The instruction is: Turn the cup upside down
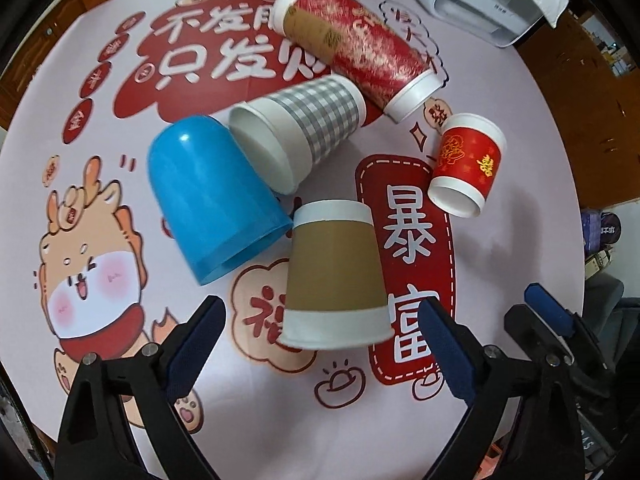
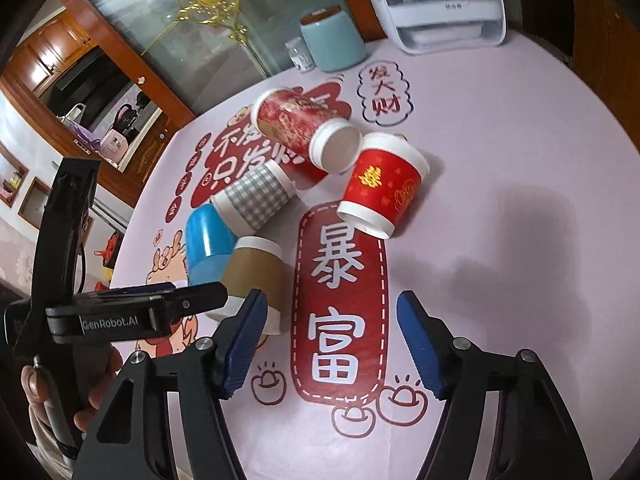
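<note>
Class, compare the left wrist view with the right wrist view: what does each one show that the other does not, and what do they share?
Only the left wrist view shows the checked cup's open mouth. Only the right wrist view shows the person's hand on the left gripper's handle, the glass cabinet behind the table, and the tall red cup's open mouth. Both show the blue cup, brown cup, small red cup, teal container and both grippers, jaws open and empty.
</note>
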### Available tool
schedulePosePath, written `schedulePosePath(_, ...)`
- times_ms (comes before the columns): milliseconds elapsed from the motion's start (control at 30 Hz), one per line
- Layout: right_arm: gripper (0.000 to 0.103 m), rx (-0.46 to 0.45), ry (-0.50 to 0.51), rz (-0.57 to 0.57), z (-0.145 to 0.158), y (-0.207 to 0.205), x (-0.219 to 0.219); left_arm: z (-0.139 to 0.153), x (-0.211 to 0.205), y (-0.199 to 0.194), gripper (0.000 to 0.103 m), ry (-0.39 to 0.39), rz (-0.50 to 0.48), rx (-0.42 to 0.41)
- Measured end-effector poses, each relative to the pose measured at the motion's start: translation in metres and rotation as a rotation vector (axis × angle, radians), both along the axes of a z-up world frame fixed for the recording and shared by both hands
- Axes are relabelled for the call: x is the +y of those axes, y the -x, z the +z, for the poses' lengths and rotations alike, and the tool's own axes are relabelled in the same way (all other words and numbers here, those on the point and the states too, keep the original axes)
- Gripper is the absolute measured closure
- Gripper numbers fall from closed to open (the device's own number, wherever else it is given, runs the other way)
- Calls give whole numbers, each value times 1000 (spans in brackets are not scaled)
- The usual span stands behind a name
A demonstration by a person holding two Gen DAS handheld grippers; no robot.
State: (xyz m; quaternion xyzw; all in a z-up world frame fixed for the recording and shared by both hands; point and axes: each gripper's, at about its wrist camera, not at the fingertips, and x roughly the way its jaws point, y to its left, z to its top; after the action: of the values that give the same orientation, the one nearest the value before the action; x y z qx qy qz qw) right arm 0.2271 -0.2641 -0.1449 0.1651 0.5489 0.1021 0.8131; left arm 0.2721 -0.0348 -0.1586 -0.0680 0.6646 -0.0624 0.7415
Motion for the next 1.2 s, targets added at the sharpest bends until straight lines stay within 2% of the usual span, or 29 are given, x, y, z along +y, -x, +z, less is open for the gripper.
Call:
schedulePosePath(200, 34, 50, -25, -16, -25, -7, -9, -18, -8, -15, 21, 13, 1, 89)
schedulePosePath(367, 34, 64, -31, -15, -37, -9, -11, -32, -13, -28, 24, 4, 8, 139)
schedulePosePath(533, 34, 75, -41, -22, -43, -6, -14, -46, -19, -38, 39, -5, 6, 192)
schedulePosePath(700, 34, 83, -54, -33, -46, -1, -18, -46, -22, -43, 41, -11, 18, 198)
schedulePosePath(1000, 34, 76, -71, -39, -38, 17, -24, -23, -28, -29, 41, 15, 18, 159)
schedulePosePath(1200, 34, 47, -64, -45, -20, 42, -24, 6, -27, 7, 41, 70, 28, 121)
